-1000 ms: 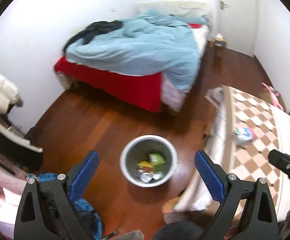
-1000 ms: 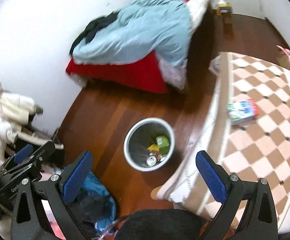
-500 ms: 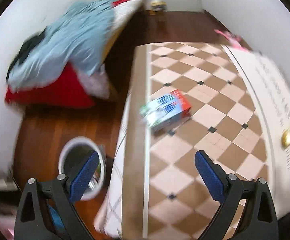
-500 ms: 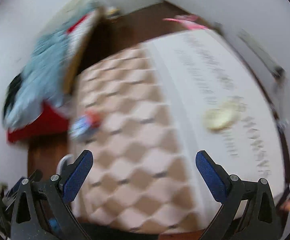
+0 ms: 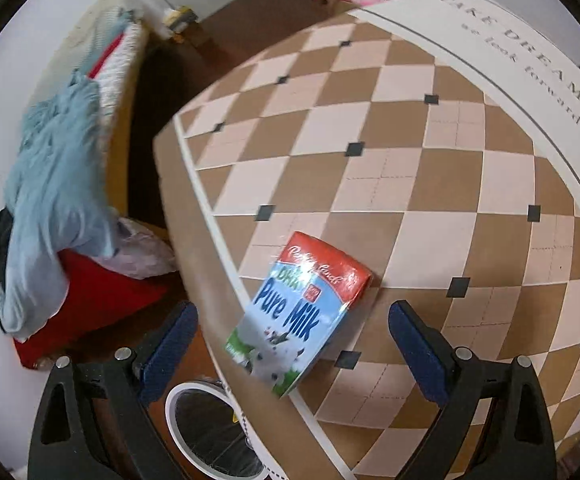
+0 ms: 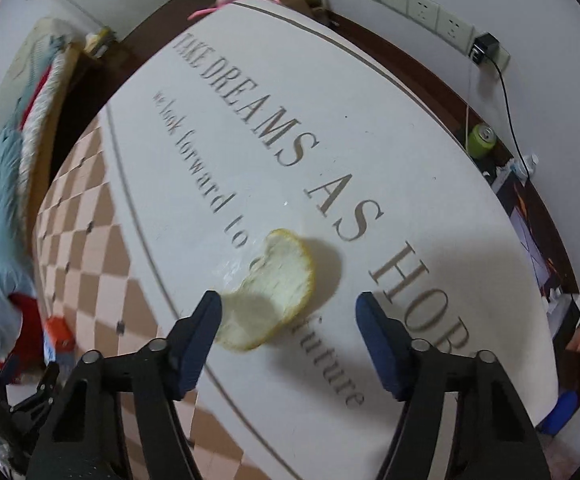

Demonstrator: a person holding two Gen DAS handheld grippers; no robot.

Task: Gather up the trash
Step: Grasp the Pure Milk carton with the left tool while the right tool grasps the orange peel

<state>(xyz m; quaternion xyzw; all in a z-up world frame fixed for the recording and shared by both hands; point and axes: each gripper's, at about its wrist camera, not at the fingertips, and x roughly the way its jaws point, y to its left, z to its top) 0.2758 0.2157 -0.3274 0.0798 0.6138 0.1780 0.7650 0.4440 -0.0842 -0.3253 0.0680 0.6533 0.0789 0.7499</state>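
Note:
A milk carton [image 5: 298,312], red, blue and white, lies flat near the left edge of the checkered table [image 5: 430,184]. My left gripper [image 5: 292,354] is open just above it, the carton between the fingers. A pale yellow fruit peel [image 6: 274,288] lies on the table's white lettered part [image 6: 330,128]. My right gripper [image 6: 288,344] is open right over it, its left fingertip [image 6: 206,316] at the peel's edge. The white-rimmed trash bin [image 5: 210,428] stands on the floor below the table edge. The carton also shows small in the right wrist view [image 6: 58,340].
A bed [image 5: 58,184] with a blue duvet and red sheet stands to the left. A green can [image 6: 480,140], a cable and a wall socket strip [image 6: 418,8] lie behind the table. A pink hanger [image 6: 226,0] lies at the table's far end.
Both grippers swung from over the floor bin to the table. The left came down close over the milk carton, the right close over the peel. Both stayed open.

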